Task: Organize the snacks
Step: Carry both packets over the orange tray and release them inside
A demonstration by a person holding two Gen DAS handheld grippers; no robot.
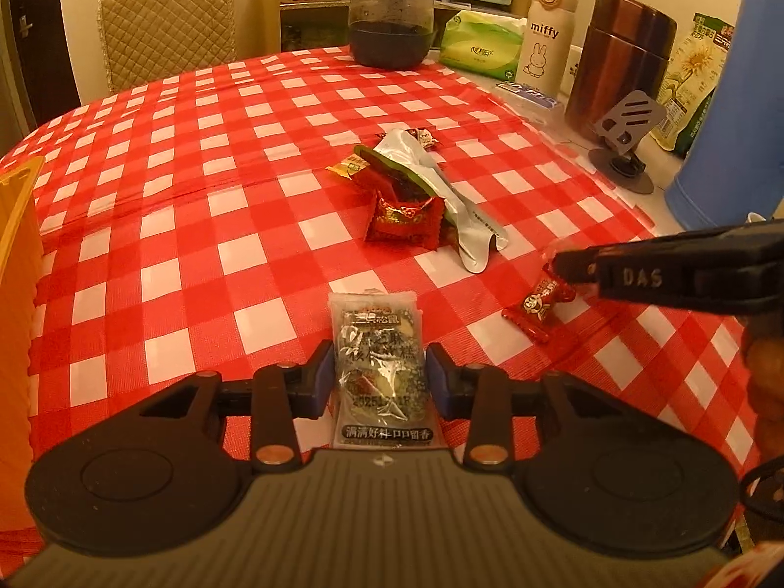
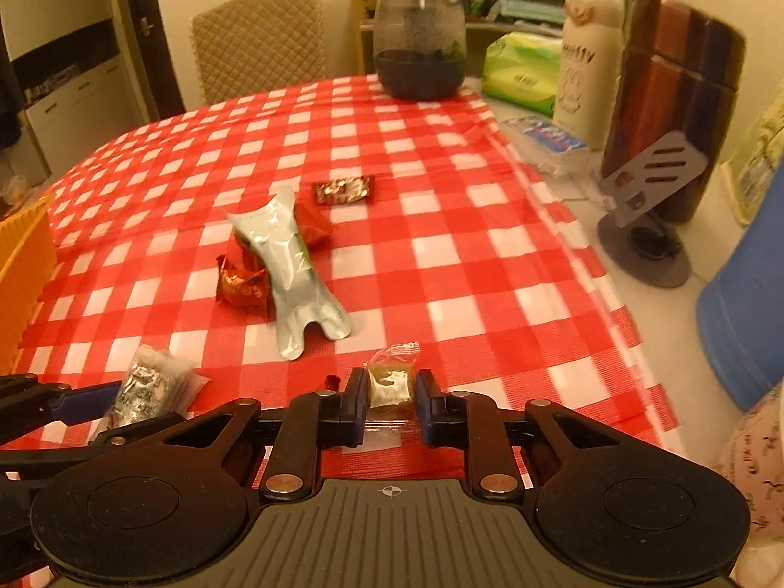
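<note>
Nearest, in the left wrist view: left tool (image 1: 377, 382) narrowed around a grey printed snack packet (image 1: 376, 343), fingers flanking both long edges and seemingly in contact, packet pointing straight ahead with its far end free above the checkered tabletop (image 1: 196, 225); probably gripped along the sides so as to be carried flat. Nearest, in the right wrist view: right tool (image 2: 390, 404) closed in on a small clear-wrapped greenish sweet (image 2: 392, 382), pads pressing its two sides, wrapper's crimped end poking forward; likely pinched by the body because the thin wrapper ends would slip. Just beside the right tool, seen from the left wrist: a red wrapped candy (image 1: 541, 304) lying on the cloth, not held. At the left edge, close by: a ribbed yellow-orange bin (image 2: 24, 269), only its wall visible, judged the likely destination for sorted snacks. Mid-tabletop, well apart from both tools: a torn silver pouch (image 2: 294, 264) lying open, red candies (image 2: 242, 284) spilled against it, and a dark brown wrapped bar (image 2: 343, 190) just beyond, apparently left where the pouch emptied. Farther back on the right, off the cloth: phone stand (image 2: 651, 181), brown flask (image 2: 681, 98), white miffy bottle (image 2: 585, 63), green tissue pack (image 2: 522, 71). Farthest: dark glass jar (image 2: 419, 44) at the cloth's rear edge, quilted chair (image 2: 259, 44) behind.
</note>
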